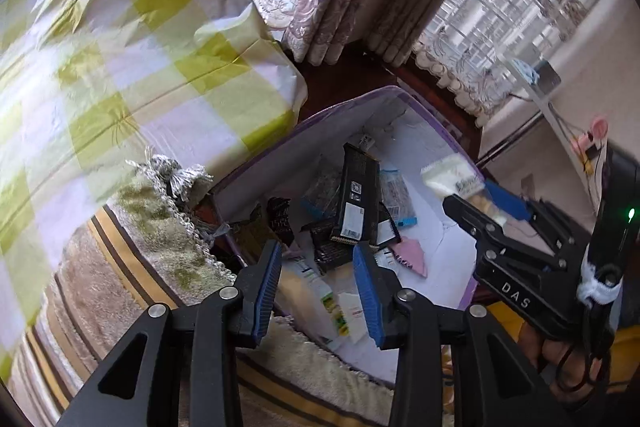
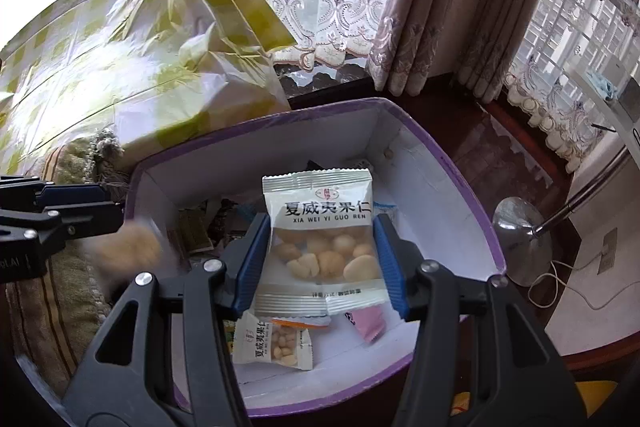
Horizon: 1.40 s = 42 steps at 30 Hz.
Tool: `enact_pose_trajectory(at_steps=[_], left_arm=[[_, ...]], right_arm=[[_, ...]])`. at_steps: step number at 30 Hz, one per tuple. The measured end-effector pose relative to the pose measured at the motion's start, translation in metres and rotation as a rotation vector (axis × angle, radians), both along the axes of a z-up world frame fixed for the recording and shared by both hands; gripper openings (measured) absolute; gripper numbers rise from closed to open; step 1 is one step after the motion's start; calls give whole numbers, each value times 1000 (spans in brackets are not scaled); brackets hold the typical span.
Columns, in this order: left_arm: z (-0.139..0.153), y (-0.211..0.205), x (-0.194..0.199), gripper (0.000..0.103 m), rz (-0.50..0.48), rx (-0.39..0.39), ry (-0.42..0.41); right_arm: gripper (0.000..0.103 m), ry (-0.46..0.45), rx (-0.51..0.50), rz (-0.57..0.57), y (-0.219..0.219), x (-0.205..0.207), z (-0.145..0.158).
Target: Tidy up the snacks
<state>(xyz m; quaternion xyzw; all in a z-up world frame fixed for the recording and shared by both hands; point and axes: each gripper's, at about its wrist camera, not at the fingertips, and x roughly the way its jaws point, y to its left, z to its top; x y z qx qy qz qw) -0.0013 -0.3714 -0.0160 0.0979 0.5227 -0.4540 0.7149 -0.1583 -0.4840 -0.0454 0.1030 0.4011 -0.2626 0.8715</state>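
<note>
Our right tool [image 2: 322,259] pinches the nut packet [image 2: 322,227] above the purple box [image 2: 448,163]; our left tool [image 1: 316,291] gapes empty; slick film could slip, dropping it outside.

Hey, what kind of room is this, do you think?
Probably a living room or bedroom at home: lace curtains and drapes hang at the window, a fringed rug lies beside the purple snack box.
</note>
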Motion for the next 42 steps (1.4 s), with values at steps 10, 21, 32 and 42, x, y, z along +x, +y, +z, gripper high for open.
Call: enact_pose_trajectory(at_steps=[10, 21, 32, 42], left_arm=[[4, 2, -29, 76, 18, -15, -8], [0, 0, -37, 87, 5, 16, -9], [-3, -3, -39, 88, -5, 31, -26], [-2, -3, -39, 88, -5, 31, -26]], right_arm=[[78, 6, 0, -46, -1, -21, 5], [81, -16, -4, -57, 4, -36, 19], [81, -14, -7, -47, 3, -34, 21], [81, -14, -6, -46, 2, -34, 21]])
